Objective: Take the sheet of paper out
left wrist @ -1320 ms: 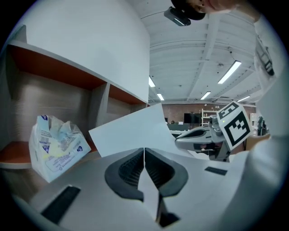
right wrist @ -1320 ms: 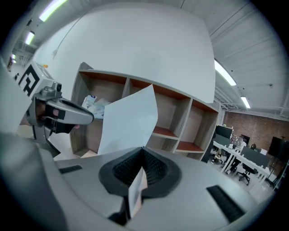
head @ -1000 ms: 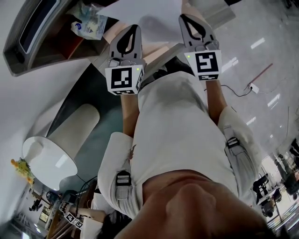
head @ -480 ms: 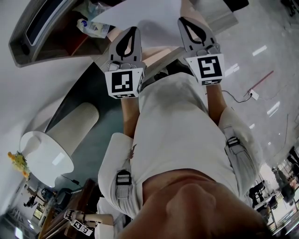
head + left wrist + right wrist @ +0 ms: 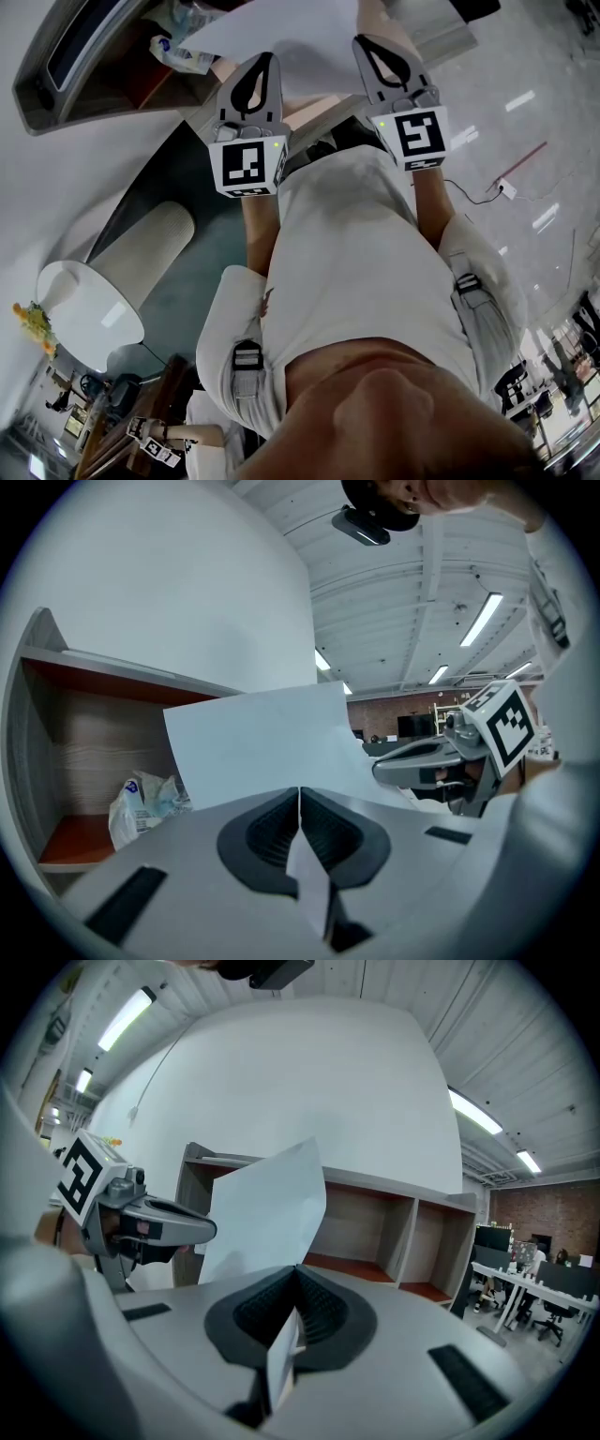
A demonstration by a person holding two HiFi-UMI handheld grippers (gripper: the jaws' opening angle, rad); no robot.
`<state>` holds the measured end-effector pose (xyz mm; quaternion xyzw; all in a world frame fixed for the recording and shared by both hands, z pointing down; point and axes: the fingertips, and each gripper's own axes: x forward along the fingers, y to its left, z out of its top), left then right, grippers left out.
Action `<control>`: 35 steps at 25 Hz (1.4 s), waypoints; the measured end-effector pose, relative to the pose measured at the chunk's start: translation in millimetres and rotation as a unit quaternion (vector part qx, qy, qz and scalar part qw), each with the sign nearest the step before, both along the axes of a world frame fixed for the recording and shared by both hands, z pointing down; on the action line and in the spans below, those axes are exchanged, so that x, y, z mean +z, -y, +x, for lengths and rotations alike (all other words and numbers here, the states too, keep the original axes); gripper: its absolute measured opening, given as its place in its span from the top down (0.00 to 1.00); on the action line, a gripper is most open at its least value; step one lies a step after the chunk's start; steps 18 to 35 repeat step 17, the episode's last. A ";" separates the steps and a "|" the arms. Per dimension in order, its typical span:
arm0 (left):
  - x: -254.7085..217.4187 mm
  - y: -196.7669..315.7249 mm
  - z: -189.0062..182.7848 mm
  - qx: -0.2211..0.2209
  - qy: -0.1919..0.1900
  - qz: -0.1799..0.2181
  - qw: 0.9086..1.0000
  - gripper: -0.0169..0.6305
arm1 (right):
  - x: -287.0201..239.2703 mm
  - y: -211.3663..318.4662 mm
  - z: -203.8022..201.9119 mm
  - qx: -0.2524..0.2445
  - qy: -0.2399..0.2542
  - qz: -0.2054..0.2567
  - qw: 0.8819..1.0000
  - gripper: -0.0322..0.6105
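One sheet (image 5: pixel 281 33), two grippers (image 5: pixel 263 58) (image 5: pixel 364 41), one bag (image 5: pixel 141 803)

The left gripper (image 5: pixel 265 58) and the right gripper (image 5: pixel 362 40) are alike: a light grey plastic shell that narrows to a rounded tip, with a black teardrop-shaped inset on top. Behind each sits a white cube (image 5: pixel 247 167) printed with black square markers (a small green light (image 5: pixel 277 143) glows at one upper corner). Up close, the pads (image 5: pixel 277 832) are black and finely ribbed, and black slots (image 5: pixel 127 904) mark the grey housing. The person wears a white short-sleeved shirt (image 5: pixel 356 253) and grey shoulder straps (image 5: pixel 246 361) with black buckles (image 5: pixel 466 284).
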<state>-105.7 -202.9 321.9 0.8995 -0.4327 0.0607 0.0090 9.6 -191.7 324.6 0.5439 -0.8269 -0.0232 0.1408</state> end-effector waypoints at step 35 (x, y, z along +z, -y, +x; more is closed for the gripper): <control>7.8 8.1 17.9 0.001 0.011 -0.009 1.000 0.94 | 6.0 6.1 9.0 -0.007 -0.004 -0.013 1.000 0.92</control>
